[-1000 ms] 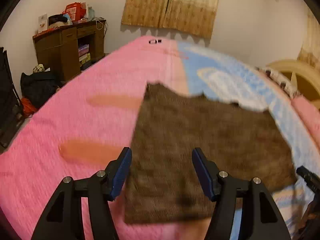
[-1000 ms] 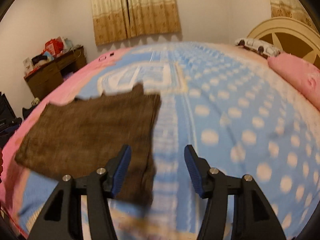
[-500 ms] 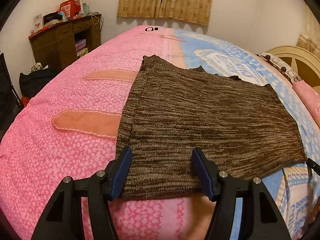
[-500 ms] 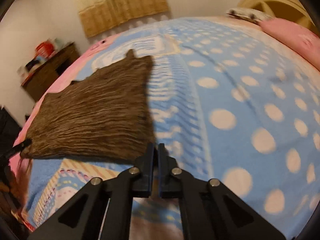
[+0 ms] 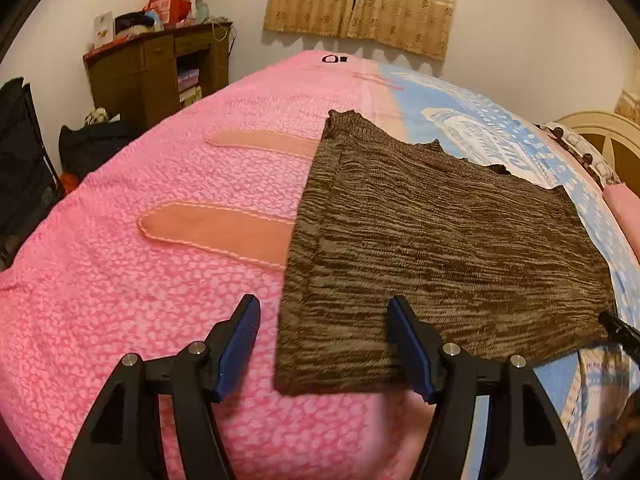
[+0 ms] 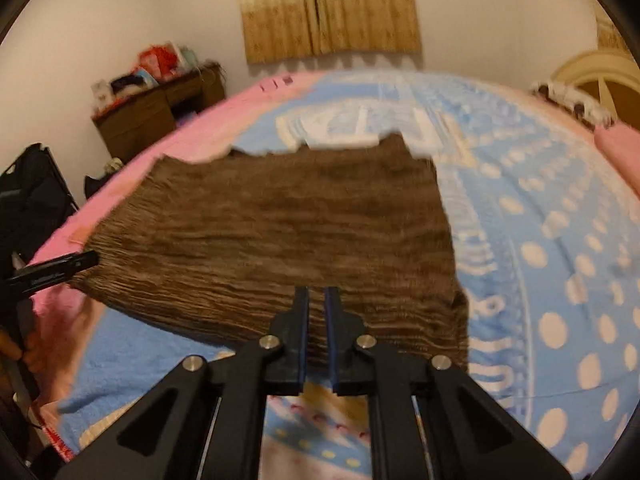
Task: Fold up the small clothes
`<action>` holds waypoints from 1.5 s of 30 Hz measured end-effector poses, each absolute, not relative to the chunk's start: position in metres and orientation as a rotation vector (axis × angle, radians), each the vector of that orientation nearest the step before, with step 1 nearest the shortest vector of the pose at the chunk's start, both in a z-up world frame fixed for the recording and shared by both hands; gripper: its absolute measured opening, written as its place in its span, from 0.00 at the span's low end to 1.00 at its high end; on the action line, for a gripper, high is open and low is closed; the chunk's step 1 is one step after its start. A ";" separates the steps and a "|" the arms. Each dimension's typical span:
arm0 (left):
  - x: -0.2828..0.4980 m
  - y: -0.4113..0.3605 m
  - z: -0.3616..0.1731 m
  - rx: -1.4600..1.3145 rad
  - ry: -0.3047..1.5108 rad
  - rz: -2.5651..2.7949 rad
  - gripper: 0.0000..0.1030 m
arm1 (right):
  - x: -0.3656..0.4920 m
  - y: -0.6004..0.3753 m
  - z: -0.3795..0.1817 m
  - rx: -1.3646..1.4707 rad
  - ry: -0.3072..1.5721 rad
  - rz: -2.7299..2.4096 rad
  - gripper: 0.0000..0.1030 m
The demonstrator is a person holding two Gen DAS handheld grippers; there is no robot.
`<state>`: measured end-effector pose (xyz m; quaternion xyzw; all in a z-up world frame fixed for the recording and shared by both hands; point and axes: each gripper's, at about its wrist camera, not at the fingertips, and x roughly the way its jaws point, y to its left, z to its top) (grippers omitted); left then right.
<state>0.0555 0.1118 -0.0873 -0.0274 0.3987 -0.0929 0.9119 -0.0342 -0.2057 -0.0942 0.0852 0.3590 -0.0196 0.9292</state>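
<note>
A brown knitted garment lies flat on the pink and blue bedspread. It also shows in the right wrist view. My left gripper is open, its blue pads either side of the garment's near left corner, just above it. My right gripper has its jaws nearly together with a thin gap, at the garment's near edge toward its right corner. I cannot tell whether cloth is between them. The right gripper's tip shows at the garment's right edge in the left wrist view.
A wooden desk with clutter on top stands by the far wall left of the bed. A black bag sits on the floor beside it. A headboard and pink pillow are at the right. Curtains hang behind.
The right gripper closed from wide open to nearly shut and moved left onto the garment's near edge. The left gripper stayed open and shifted left, its pads now around the near left corner.
</note>
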 end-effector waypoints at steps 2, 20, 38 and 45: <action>0.053 0.116 -0.087 -0.057 0.816 -0.202 0.65 | -0.036 -0.229 -0.109 0.225 0.771 -0.100 0.00; 0.023 0.132 -0.088 -0.371 0.794 -0.159 0.78 | -0.071 -0.187 -0.078 0.174 0.609 -0.009 0.61; 0.045 0.140 -0.094 -0.689 0.748 -0.095 0.47 | -0.079 -0.185 -0.085 0.201 0.644 -0.011 0.61; 0.039 0.147 -0.111 -0.660 0.715 -0.106 0.09 | -0.066 -0.187 -0.084 0.194 0.667 -0.017 0.61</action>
